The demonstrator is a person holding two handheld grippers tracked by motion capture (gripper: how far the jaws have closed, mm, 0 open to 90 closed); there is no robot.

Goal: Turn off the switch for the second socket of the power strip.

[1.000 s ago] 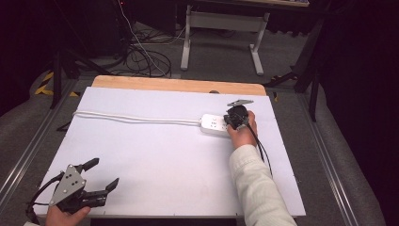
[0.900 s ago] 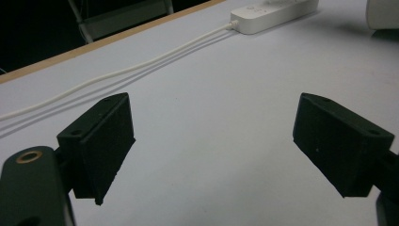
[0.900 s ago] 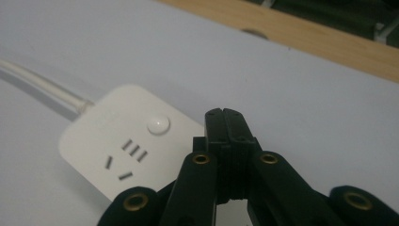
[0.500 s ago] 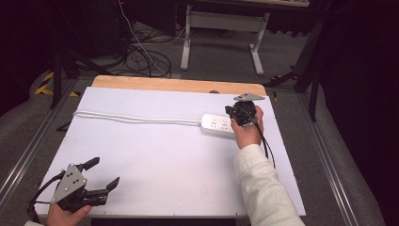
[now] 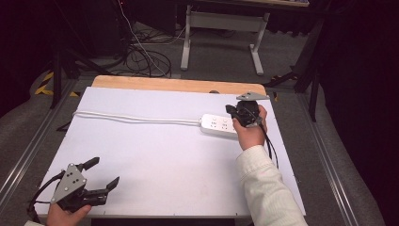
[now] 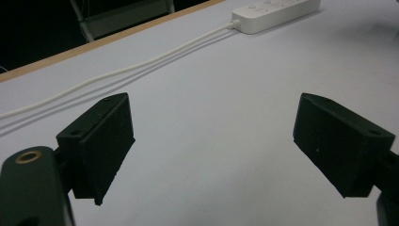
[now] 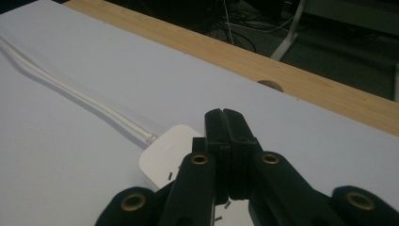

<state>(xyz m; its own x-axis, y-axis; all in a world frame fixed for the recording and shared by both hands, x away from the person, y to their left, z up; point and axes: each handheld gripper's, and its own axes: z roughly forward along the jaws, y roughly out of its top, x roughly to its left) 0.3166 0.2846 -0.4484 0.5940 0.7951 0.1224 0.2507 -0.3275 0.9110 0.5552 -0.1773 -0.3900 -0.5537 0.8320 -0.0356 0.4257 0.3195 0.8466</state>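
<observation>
Above power strip (image 5: 219, 125) — right tool (image 5: 235, 113) closed

- The matte white rectangular table top (image 5: 164, 155) is evenly and brightly lit from above; the floor and room around it fall into deep darkness.
- Beside the table top's long white plastic power strip (image 5: 219, 125), its round white cable (image 5: 136, 118) casts a soft, faint shadow.
- The left gripper view is grainy, with the near black jaws slightly soft.
- The right gripper view is dim and bluish, its close jaws blurred.
</observation>
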